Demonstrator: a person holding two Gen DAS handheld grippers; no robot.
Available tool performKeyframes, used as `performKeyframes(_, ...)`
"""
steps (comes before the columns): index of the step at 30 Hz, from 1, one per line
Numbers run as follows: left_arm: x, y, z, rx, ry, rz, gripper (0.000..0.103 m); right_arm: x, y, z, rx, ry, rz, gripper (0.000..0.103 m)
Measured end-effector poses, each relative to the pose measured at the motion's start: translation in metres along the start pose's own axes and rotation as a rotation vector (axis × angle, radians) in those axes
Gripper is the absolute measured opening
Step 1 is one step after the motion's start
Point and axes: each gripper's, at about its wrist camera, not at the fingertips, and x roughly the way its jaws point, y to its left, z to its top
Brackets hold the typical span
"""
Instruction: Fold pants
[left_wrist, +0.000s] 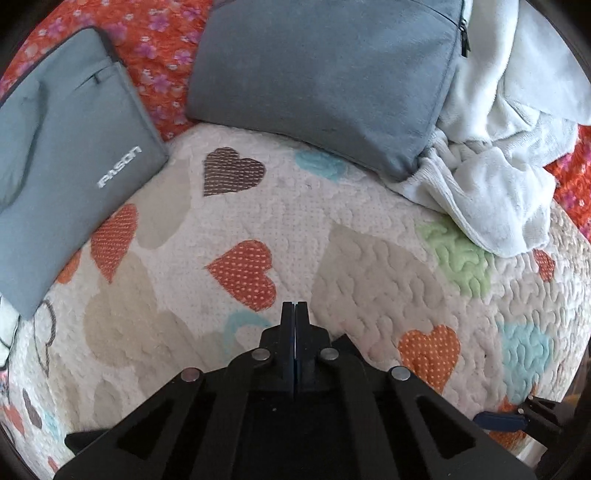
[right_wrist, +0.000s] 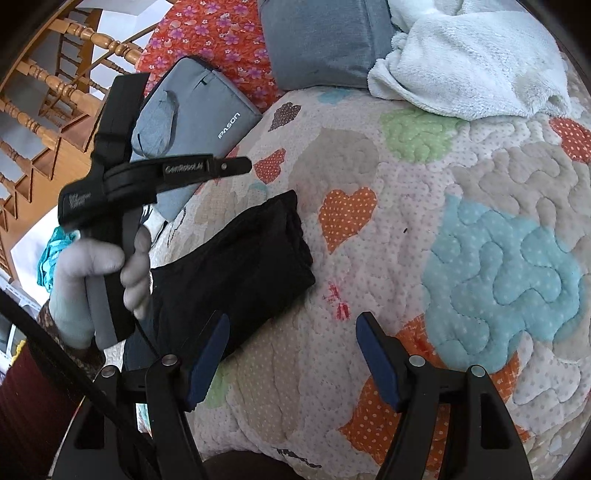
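The black pants (right_wrist: 240, 266) lie as a folded bundle on the heart-patterned quilt (right_wrist: 406, 221), seen only in the right wrist view. My right gripper (right_wrist: 291, 325) stands open just before the bundle's near right corner, nothing between its blue pads (right_wrist: 376, 362). In that view a gloved hand (right_wrist: 110, 266) holds my left gripper (right_wrist: 245, 164) above the bundle's far left side. In the left wrist view my left gripper (left_wrist: 294, 305) is shut with nothing in it, over bare quilt (left_wrist: 332, 206) beside an orange heart.
A grey IPASON sleeve (left_wrist: 74, 166) lies at the left, a grey pillow (left_wrist: 325, 74) at the back, a white fleece blanket (left_wrist: 491, 177) at the back right. An orange flowered sheet (left_wrist: 159, 48) lies beyond the quilt. Wooden stair rails (right_wrist: 55, 92) stand off the bed's left.
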Motion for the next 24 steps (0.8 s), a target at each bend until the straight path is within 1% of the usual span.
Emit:
performKeyframes(1,0.001,0.0,-0.002,0.011,0.01,-0.038,0.002,0.001,0.001,0.0,0.0,0.0,-0.001,0.076)
performKeyframes(2,0.002,0.0,-0.004,0.017,0.02,-0.069,0.008,0.001,0.001,0.001,-0.001,0.002,-0.002,0.076)
performKeyframes(3,0.003,0.0,-0.008,0.02,0.031,-0.105,0.023,0.002,0.001,0.002,-0.003,0.004,-0.001,0.076)
performKeyframes(4,0.002,-0.002,-0.014,0.027,0.04,-0.144,0.033,0.002,0.002,0.002,-0.005,0.004,-0.001,0.077)
performKeyframes(5,0.001,-0.004,-0.021,0.041,0.043,-0.175,0.046,0.002,0.002,0.003,-0.007,0.005,0.0,0.077)
performKeyframes(6,0.0,-0.008,-0.027,0.063,0.043,-0.201,0.047,0.004,0.003,0.003,-0.009,0.006,0.0,0.077)
performKeyframes(8,0.001,-0.017,-0.037,0.101,0.062,-0.232,0.047,0.005,0.003,0.004,-0.014,0.007,-0.003,0.078)
performKeyframes(9,0.004,-0.022,-0.041,0.12,0.07,-0.236,0.047,0.007,0.004,0.003,-0.02,0.005,-0.007,0.079)
performKeyframes(10,0.006,-0.026,-0.043,0.136,0.074,-0.226,0.047,0.008,0.005,0.003,-0.027,0.003,-0.012,0.08)
performKeyframes(11,0.01,-0.032,-0.046,0.16,0.082,-0.199,0.042,0.009,0.007,0.003,-0.036,0.002,-0.019,0.08)
performKeyframes(12,0.012,-0.038,-0.048,0.186,0.079,-0.149,0.021,0.01,0.009,0.002,-0.047,0.0,-0.029,0.08)
performKeyframes(13,0.015,-0.04,-0.048,0.201,0.075,-0.091,0.013,0.011,0.009,0.002,-0.051,-0.001,-0.034,0.08)
performKeyframes(14,0.014,-0.039,-0.047,0.189,0.072,-0.097,0.009,0.011,0.009,0.002,-0.051,-0.002,-0.036,0.08)
performKeyframes(16,0.009,-0.034,-0.044,0.151,0.061,-0.118,0.006,0.011,0.008,0.002,-0.043,-0.004,-0.029,0.08)
performKeyframes(18,0.004,-0.03,-0.042,0.143,0.042,-0.113,0.006,0.01,0.007,0.002,-0.033,-0.005,-0.018,0.08)
performKeyframes(21,-0.003,-0.025,-0.035,0.121,0.02,-0.091,0.006,0.009,0.007,0.002,-0.035,-0.008,-0.024,0.08)
performKeyframes(24,0.001,-0.016,-0.023,0.105,0.002,-0.052,0.006,0.009,0.007,0.001,-0.038,-0.01,-0.031,0.08)
